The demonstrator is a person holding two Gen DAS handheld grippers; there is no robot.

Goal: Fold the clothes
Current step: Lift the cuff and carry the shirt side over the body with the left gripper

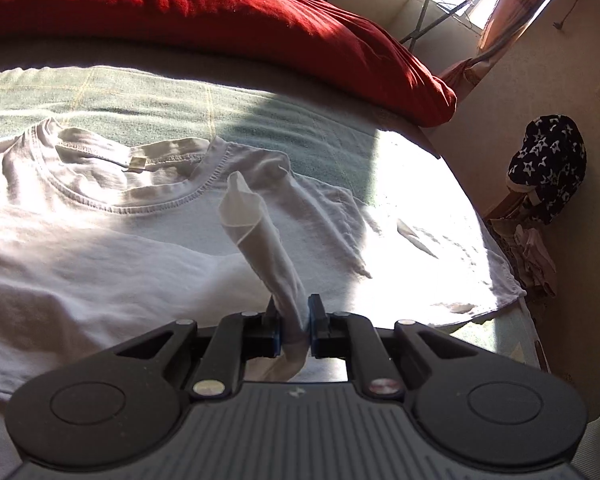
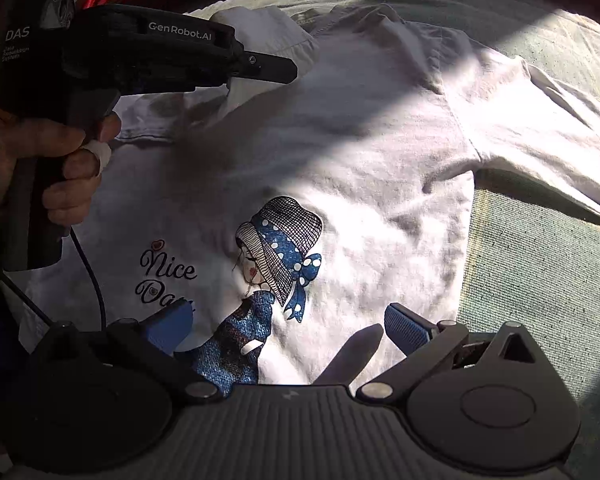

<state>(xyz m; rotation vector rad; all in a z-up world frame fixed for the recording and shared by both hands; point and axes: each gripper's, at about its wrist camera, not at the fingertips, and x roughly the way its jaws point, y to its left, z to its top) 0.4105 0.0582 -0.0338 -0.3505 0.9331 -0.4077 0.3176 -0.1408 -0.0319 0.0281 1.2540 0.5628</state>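
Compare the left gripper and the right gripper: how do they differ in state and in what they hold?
The left gripper is shut, while the right gripper stands wide open. The left one pinches a twisted fold of the white T-shirt; the right one holds nothing, poised over its printed front. Both have black bodies and blue pads.

Black left gripper (image 2: pixel 260 65) marked "GenRobot.AI" and "DAS", upper left; a white-bandaged finger (image 2: pixel 100 152); black cable (image 2: pixel 94 276) trailing below.

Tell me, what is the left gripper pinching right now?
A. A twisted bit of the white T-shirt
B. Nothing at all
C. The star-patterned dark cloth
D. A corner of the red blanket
A: the left gripper has its jaws closed on a rolled strip of the white T-shirt, which rises from between them.
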